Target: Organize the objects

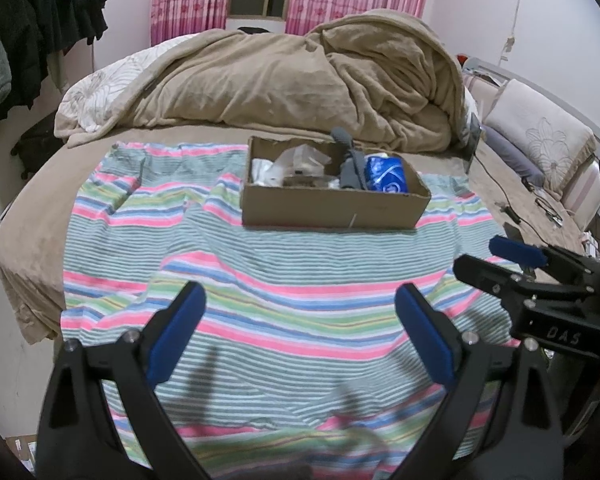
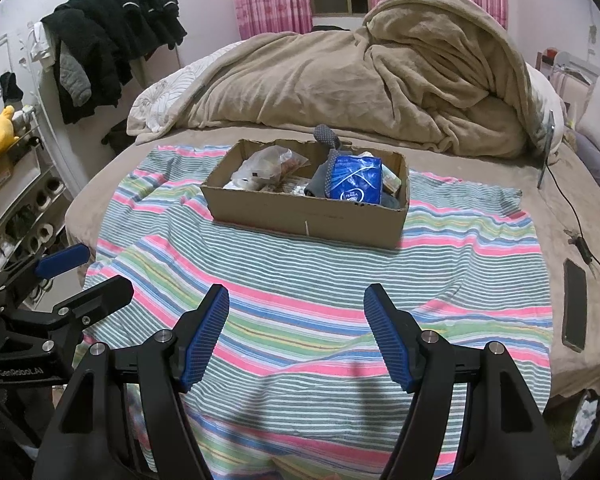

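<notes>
Both sets of jaws stand apart and empty: the left gripper [image 1: 300, 306] and the right gripper [image 2: 296, 312] hover side by side above a striped cloth [image 2: 300, 280] spread over a bed [image 1: 32, 216]. Farther up the cloth sits an open cardboard box [image 2: 306, 210], already holding a blue packet [image 2: 358, 182], clear plastic bags [image 2: 262, 166] and grey fabric [image 1: 350, 160]. No loose item shows on the cloth around it, so the sorting looks largely done, though a dark phone [image 2: 575, 304] lies on the bed beside the cloth's right edge. A rumpled tan blanket [image 1: 300, 76] fills the far side.
</notes>
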Demonstrator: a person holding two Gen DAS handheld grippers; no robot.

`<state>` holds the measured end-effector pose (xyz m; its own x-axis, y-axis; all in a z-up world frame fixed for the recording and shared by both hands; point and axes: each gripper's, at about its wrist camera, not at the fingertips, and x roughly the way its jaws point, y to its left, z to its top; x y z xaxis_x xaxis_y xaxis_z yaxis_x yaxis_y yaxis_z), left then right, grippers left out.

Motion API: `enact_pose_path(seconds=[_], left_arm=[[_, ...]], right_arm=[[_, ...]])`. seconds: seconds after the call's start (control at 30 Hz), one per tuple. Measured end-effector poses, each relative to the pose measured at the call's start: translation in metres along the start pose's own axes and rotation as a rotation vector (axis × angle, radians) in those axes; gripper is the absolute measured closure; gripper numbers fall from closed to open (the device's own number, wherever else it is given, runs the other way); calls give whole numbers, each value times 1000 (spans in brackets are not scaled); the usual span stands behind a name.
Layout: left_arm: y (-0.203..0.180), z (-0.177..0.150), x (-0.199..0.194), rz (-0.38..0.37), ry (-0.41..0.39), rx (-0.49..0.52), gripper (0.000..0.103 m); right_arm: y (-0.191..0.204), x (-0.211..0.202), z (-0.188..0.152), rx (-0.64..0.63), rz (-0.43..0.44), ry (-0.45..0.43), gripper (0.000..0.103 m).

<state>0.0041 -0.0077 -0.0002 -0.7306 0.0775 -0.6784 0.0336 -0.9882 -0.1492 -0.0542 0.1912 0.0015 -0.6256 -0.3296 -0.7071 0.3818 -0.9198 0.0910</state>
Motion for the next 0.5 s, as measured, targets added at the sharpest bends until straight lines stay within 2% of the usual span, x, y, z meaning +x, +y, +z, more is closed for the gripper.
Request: enact_pose_path(seconds=[0.5], left_arm=[[2, 2, 4, 0, 2, -3, 6]], right_arm=[[-3, 3, 1, -1, 0, 0, 30]])
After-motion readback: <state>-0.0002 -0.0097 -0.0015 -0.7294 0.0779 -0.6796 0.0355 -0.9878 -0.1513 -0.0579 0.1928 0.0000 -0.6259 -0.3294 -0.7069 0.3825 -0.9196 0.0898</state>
